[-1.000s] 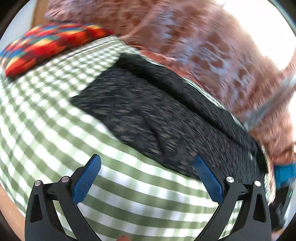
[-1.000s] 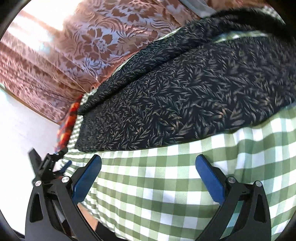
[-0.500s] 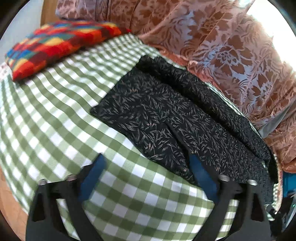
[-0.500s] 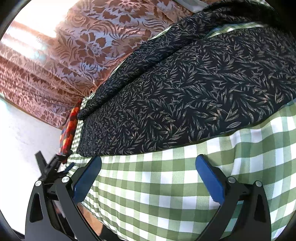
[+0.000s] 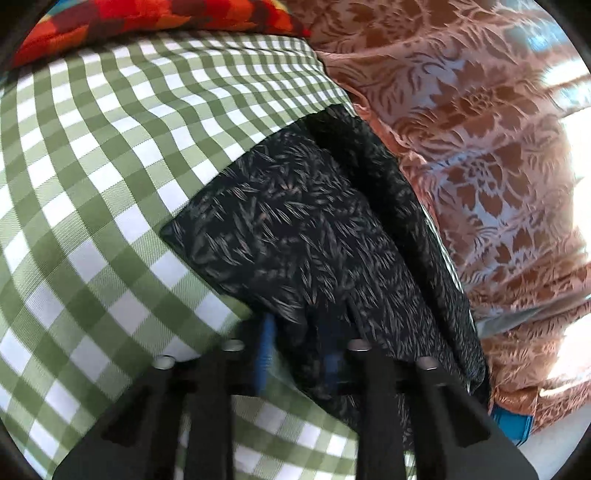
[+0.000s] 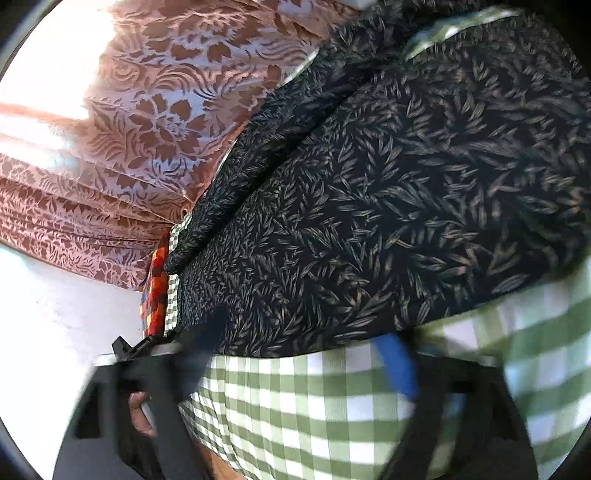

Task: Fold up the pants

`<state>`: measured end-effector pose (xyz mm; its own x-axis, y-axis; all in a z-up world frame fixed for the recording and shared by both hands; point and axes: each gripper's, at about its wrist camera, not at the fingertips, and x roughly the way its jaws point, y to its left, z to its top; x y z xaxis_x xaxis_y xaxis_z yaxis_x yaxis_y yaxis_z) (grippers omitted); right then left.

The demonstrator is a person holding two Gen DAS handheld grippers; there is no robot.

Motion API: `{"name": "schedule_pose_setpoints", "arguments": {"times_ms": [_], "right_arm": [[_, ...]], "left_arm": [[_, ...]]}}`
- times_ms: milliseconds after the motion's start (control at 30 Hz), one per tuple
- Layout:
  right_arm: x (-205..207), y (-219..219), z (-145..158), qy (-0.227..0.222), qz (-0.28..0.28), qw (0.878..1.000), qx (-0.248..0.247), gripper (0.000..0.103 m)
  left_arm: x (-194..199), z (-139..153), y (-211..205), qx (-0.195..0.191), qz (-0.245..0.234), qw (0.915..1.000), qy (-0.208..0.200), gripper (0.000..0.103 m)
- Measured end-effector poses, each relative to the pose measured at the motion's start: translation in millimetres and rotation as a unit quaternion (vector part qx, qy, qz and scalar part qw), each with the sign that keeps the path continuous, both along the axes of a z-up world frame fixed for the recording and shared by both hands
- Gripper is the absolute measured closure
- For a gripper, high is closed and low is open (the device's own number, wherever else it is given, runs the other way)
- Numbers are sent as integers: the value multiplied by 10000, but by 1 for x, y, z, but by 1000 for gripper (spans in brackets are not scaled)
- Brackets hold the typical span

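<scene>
pants (image 5: 295, 236): flat on the checked cloth (image 5: 92, 177), running along its far-right edge
curtain (image 5: 480, 147): just beyond the pants, right side in my left view, far left in my right view
cushion (image 5: 147, 14): on the cloth's far end, well apart from the pants
my left gripper (image 5: 295, 350): at the pants' near edge, fabric between the closing jaws
my right gripper (image 6: 306, 354): on the cloth at the pants' near edge, jaws closing
other hand (image 6: 142, 413): near left in my right view

No readable txt, labels, brands or nos. anywhere in either view.
</scene>
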<state>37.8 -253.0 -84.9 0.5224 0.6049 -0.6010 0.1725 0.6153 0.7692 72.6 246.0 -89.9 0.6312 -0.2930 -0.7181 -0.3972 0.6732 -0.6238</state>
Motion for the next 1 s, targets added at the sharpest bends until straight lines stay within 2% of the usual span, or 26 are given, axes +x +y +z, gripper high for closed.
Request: {"name": "schedule_pose_setpoints", "arguments": {"times_ms": [33,100,167,267,433,533,700,733,800,833,933,1000], "right_arm": [[2,0,-3,29,-36,10000,-8,50],[6,1,-5,31,-10,9999,-152,57],[7,1,-5,50,2,9992,-408,81],[2,-3,-8,80,111,9986,-509,92],[-15,-5,-6,-19,387,9969,-678,95],[-31,-3,0,-83,644,9947,-799,95],[-67,5,6,-144,1265,9879,-889,95],[-74,6,6,-145,1343,9870,-871,91],[-87,-1,6,-92,1441,9870,-709,69],[-93,-12,8,-87,1368,9886,-619,56],[-104,-51,21,-237,825,9925,-866,54],[-113,-105,28,-194,-43,9938,-1097,45]], "left_arm": [[1,-2,1,-43,16,10000,7,93],[1,-3,2,-53,37,10000,8,97],[-1,-2,1,33,33,10000,-46,97],[-8,0,2,62,34,10000,-68,97],[-34,8,0,259,-81,9995,-151,99],[-59,12,-2,382,-250,9989,-101,99],[-104,13,1,443,-269,9986,72,99],[-112,14,1,507,-272,9983,112,99],[-122,13,2,557,-289,9978,192,99],[-125,12,3,569,-289,9977,228,99],[-125,17,-2,979,-386,9939,315,93],[-124,23,-7,1281,-456,9902,331,88]]}}
